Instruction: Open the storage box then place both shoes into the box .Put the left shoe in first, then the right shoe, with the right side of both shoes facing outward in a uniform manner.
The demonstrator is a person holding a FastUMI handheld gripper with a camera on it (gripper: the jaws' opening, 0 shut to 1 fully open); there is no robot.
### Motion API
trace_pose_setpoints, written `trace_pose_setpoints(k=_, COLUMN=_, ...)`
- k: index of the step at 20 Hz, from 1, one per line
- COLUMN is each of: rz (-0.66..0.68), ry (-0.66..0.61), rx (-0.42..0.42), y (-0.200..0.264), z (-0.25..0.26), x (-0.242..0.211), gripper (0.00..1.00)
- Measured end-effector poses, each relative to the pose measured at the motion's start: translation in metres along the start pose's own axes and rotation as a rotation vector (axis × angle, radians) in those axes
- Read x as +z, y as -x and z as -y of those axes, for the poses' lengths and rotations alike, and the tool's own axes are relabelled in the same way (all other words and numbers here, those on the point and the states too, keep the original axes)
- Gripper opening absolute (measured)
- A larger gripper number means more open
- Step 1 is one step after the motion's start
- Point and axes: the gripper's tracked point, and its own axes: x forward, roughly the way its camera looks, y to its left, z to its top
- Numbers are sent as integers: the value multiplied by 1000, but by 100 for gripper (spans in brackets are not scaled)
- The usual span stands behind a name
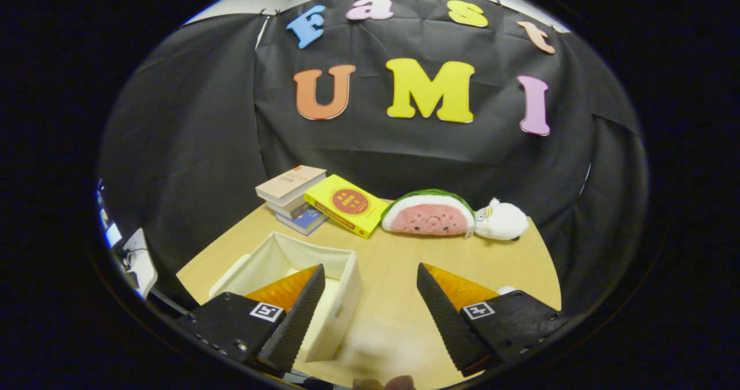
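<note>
Two fingers of my claw point(370, 303) are spreading wide, gripping nothing. At lower left, the open white storage box point(341, 263) is sitting behind my left finger; stacked books point(292, 196), a yellow book point(347, 205) and a watermelon plush point(430, 212) are lying mid-frame.

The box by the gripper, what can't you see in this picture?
- White storage box, gripper view: the near part of its inside is hidden behind a finger of the open hand-held gripper, so whether a shoe lies in there cannot be told.
- A white bit beyond the other finger: mostly covered, too little shows to name it.
- Stack of books: cover text too small.
</note>
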Motion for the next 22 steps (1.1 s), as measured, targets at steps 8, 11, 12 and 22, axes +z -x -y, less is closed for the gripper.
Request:
trace_pose_setpoints(k=8, rz=-40, ry=-98, rx=-66, y=20, z=153, x=-40, gripper=96)
trace_pose_setpoints(k=11, rz=-73, ry=-115, rx=-102, y=23, z=206, x=-68, gripper=96)
trace_pose_setpoints(k=12, rz=-85, ry=-123, rx=-117, y=23, z=221, x=-75, gripper=96)
trace_pose_setpoints(k=22, rz=-352, ry=-189, rx=-180, y=-7, z=295, x=-192, gripper=96)
